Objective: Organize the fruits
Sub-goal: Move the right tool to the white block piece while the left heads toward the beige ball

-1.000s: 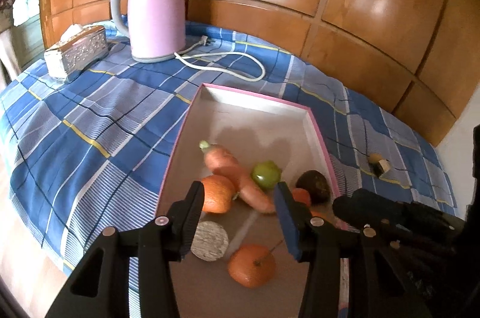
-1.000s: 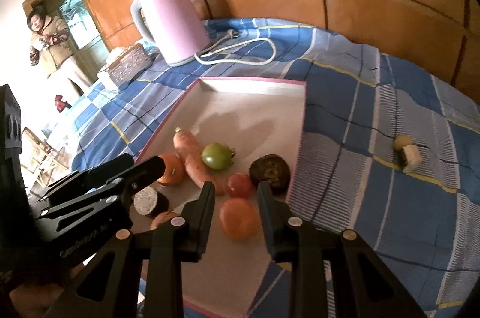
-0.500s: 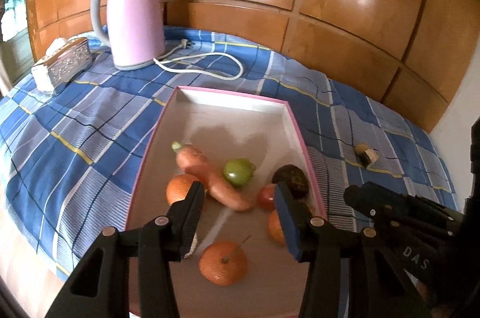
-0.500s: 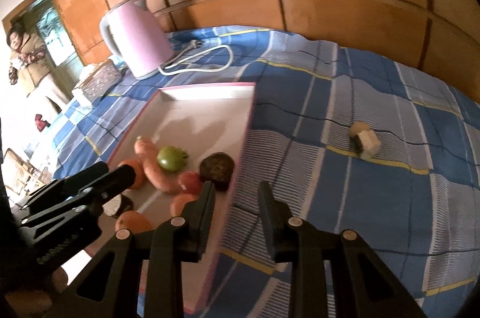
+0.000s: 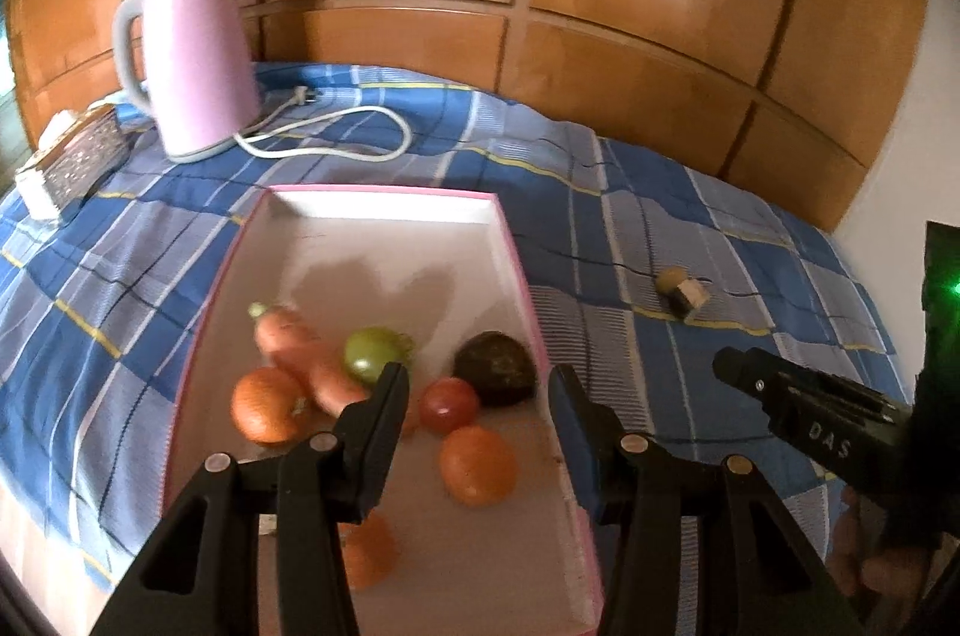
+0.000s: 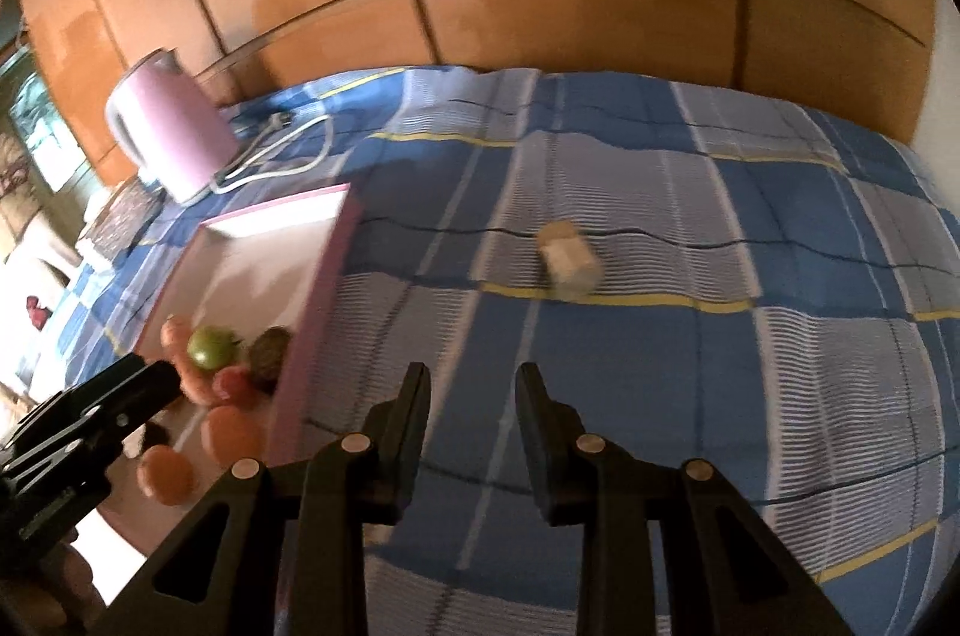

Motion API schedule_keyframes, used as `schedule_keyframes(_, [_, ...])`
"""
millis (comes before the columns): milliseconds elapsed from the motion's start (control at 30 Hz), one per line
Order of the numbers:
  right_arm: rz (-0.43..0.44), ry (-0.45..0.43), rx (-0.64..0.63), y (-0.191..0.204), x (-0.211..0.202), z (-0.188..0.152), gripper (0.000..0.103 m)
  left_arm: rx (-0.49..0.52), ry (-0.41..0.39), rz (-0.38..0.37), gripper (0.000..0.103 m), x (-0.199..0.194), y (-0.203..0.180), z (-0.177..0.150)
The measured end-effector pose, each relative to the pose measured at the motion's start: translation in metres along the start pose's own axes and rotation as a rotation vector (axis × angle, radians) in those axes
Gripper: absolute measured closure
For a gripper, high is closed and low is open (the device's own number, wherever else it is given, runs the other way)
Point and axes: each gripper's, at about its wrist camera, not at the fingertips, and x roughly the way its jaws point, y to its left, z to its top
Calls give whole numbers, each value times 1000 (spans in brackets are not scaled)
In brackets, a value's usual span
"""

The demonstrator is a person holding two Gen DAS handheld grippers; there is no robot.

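Inside the shallow pink-rimmed white tray (image 5: 510, 246), lower centre of the left view: three round orange fruits (image 5: 477, 465), one green fruit (image 5: 372, 351), one red fruit (image 5: 447, 403), one dark brown fruit (image 5: 495, 367) and one orange carrot (image 5: 294, 345). Mid-right on the blue checked cloth (image 5: 690, 216), one small beige piece (image 5: 684, 287). Left gripper (image 5: 480, 399) and right gripper (image 6: 474, 393): each parted, grasping nothing. Upper left: one pink kettle (image 5: 192, 60).

Inside the pink-rimmed box (image 5: 516, 276), fruit crowds the near end: a carrot (image 5: 300, 354) lying slantwise, a green tomato (image 5: 372, 354) touching it, a dark avocado (image 5: 495, 366), a red tomato (image 5: 447, 405) and three oranges (image 5: 477, 465). One small pale piece (image 6: 567, 255) sits alone on the blue checked cloth.
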Motion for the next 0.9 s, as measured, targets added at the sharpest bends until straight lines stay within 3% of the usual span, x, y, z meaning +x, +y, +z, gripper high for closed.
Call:
schedule_keyframes(300, [-48,15,55,-33,16,9,74,47,14,-40,54,13,-28,5])
schedule_keyframes(900, [-44,61,51,-41,61,37,70,71,61,-63,54,43,-47,13])
